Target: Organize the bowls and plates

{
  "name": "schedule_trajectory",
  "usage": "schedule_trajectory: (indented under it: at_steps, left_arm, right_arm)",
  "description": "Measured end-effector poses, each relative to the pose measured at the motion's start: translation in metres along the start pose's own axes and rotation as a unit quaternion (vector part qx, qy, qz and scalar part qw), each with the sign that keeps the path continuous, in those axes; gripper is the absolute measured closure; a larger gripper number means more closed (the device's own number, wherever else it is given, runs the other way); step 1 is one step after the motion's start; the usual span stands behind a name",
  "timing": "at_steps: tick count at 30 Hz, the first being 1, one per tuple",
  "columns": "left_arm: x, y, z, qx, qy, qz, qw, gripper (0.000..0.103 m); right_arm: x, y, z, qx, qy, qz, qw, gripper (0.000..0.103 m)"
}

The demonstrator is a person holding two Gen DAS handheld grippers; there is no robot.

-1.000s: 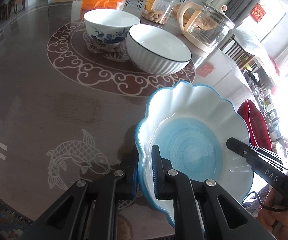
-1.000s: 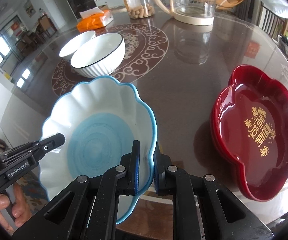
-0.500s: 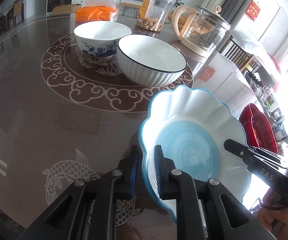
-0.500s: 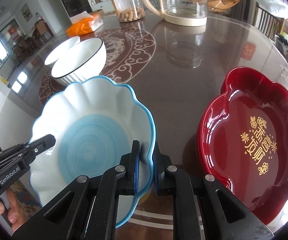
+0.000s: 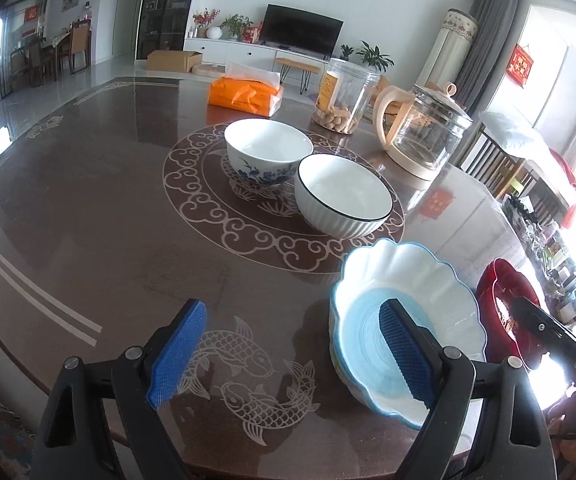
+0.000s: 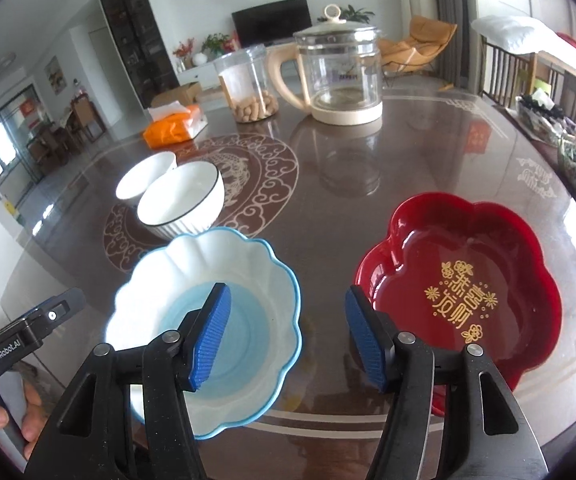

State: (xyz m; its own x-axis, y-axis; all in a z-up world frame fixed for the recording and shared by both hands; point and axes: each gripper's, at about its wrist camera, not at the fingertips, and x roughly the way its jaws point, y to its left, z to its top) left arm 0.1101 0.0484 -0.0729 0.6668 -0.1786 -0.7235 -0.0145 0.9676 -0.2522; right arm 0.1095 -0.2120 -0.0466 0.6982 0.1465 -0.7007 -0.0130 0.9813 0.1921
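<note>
A scalloped blue-and-white bowl (image 5: 412, 292) (image 6: 208, 276) rests on the table near its front edge, on another dish of the same shape. My left gripper (image 5: 288, 352) hangs above its left rim, jaws opening, nothing pressed between the pads. My right gripper (image 6: 288, 336) hangs above its right rim, jaws opening too, with only table between them. A red flower-shaped plate (image 6: 464, 280) (image 5: 504, 304) lies to the right. Two white bowls sit farther back: one with a black rim (image 5: 344, 200) (image 6: 184, 204), one with blue flowers (image 5: 268, 152) (image 6: 144, 176).
A glass kettle (image 6: 340, 72) (image 5: 424, 136), a jar of peanuts (image 6: 250, 88) (image 5: 344, 100) and an orange tissue pack (image 5: 246, 94) (image 6: 172, 126) stand at the back of the brown patterned table (image 5: 88, 208). A hand (image 6: 16, 412) holds the left gripper's handle.
Both grippers let go of the blue-and-white bowl's rim, opened wide and pulled up and back. The bowl now rests on the table.
</note>
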Motion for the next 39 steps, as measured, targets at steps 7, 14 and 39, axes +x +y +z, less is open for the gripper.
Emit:
schedule_trajectory:
  at_steps: [7,14,39]
  left_arm:
    - [-0.02,-0.003,-0.008,0.001,-0.014,0.001,0.9999,0.015]
    - [-0.042,-0.014,-0.013,0.009,-0.039,-0.004,0.9992,0.014]
    - [-0.072,-0.023,-0.025,0.019,-0.067,-0.004,0.9976,0.008]
  right_arm:
    - [-0.048,0.016,-0.026,-0.004,-0.088,-0.031,0.996,0.037]
    - [-0.068,0.025,-0.033,-0.024,-0.126,-0.04,0.991,0.035]
    - [-0.086,0.036,-0.051,-0.04,-0.133,-0.036,0.99,0.032]
